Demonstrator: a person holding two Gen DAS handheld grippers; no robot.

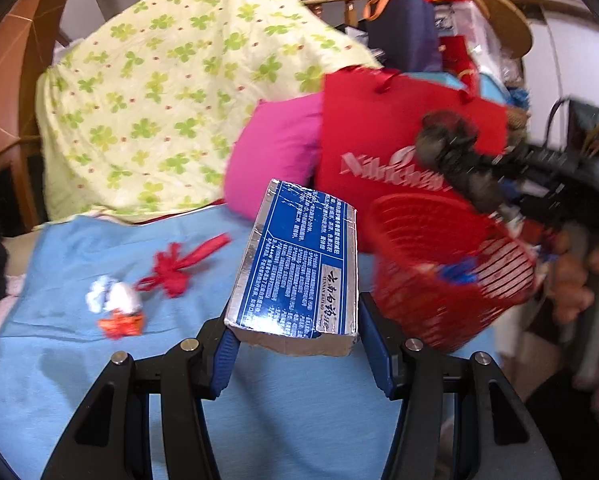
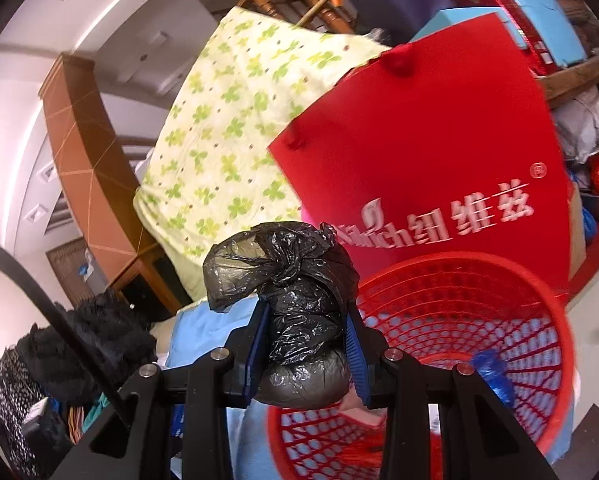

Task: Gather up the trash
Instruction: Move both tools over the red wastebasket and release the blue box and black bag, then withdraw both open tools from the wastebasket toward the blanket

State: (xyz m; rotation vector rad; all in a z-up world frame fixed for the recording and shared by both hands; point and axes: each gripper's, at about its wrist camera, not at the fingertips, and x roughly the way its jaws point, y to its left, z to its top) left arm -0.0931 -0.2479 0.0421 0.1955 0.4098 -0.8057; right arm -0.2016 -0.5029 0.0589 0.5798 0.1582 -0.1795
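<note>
My left gripper is shut on a blue and silver carton box, held above the blue cloth just left of the red mesh basket. My right gripper is shut on a knotted black plastic bag, held over the near left rim of the red basket. It also shows, blurred, in the left wrist view above the basket. On the cloth lie a crumpled white tissue, an orange wrapper and a red ribbon bow. A blue scrap lies inside the basket.
A red paper gift bag stands behind the basket, also in the right wrist view. A pink cushion and a green clover quilt lie behind. Clutter is piled at the back right. Black fabric lies at the left.
</note>
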